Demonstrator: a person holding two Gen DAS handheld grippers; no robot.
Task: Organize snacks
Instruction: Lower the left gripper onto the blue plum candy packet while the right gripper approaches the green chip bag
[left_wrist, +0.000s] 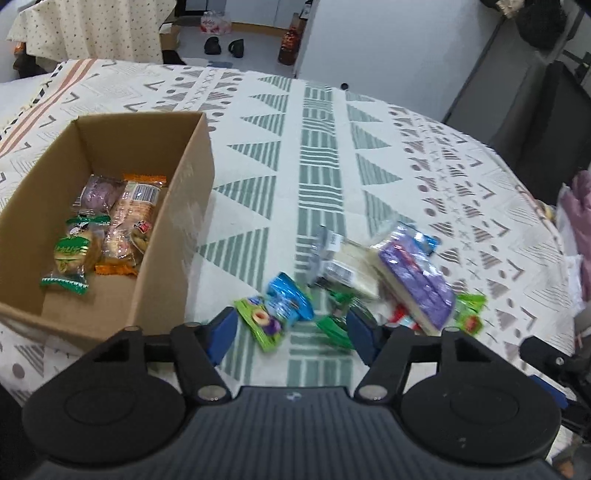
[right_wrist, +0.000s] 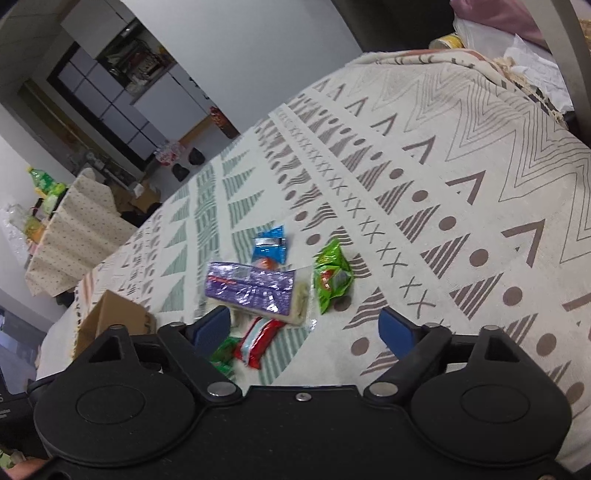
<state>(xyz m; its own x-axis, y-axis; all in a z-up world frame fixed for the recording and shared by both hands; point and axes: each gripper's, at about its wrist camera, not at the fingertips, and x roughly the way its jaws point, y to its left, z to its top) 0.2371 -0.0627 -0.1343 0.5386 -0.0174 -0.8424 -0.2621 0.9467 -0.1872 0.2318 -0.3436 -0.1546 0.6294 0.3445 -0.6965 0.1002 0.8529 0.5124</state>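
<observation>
hovering over the loose snacks (left_wrist: 369, 280), we hold our left gripper (left_wrist: 291, 332) and right gripper (right_wrist: 303, 328) wide apart, both empty; the cardboard box (left_wrist: 177, 206) sits nearby.

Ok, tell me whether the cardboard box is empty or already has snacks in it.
Partly filled. The open-topped cardboard box holds a few wrapped snacks, among them a green-wrapped pastry, with bare floor near its front.

Motion blur obscured print on the loose snack packets (left_wrist: 369, 280); the cardboard box (right_wrist: 110, 321) was partly hidden.
</observation>
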